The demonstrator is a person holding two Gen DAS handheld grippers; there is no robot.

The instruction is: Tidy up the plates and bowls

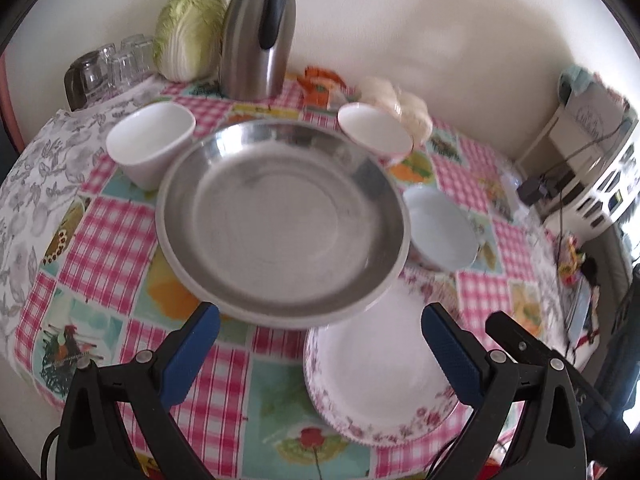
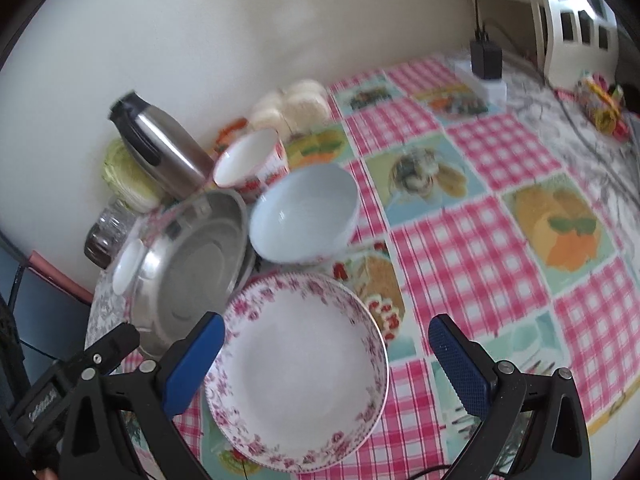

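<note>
A steel plate (image 1: 280, 216) sits on a white plate in the middle of the table, also in the right wrist view (image 2: 196, 264). A floral-rimmed white plate (image 1: 376, 376) lies near me to its right (image 2: 300, 376). A plain white bowl (image 1: 150, 142) stands left of the steel plate, a red-patterned bowl (image 1: 374, 128) behind it (image 2: 252, 160), and a pale blue bowl (image 1: 440, 228) to its right (image 2: 304, 212). My left gripper (image 1: 320, 336) is open, just short of the steel plate. My right gripper (image 2: 326, 352) is open around the floral plate's near part.
A steel thermos (image 1: 258, 32), a cabbage (image 1: 188, 40) and upturned glasses (image 1: 116, 64) stand along the wall. Bagged buns (image 1: 400, 104) lie behind the red-patterned bowl. A charger with cables (image 2: 486, 60) and a white chair (image 2: 572, 20) are at the far right.
</note>
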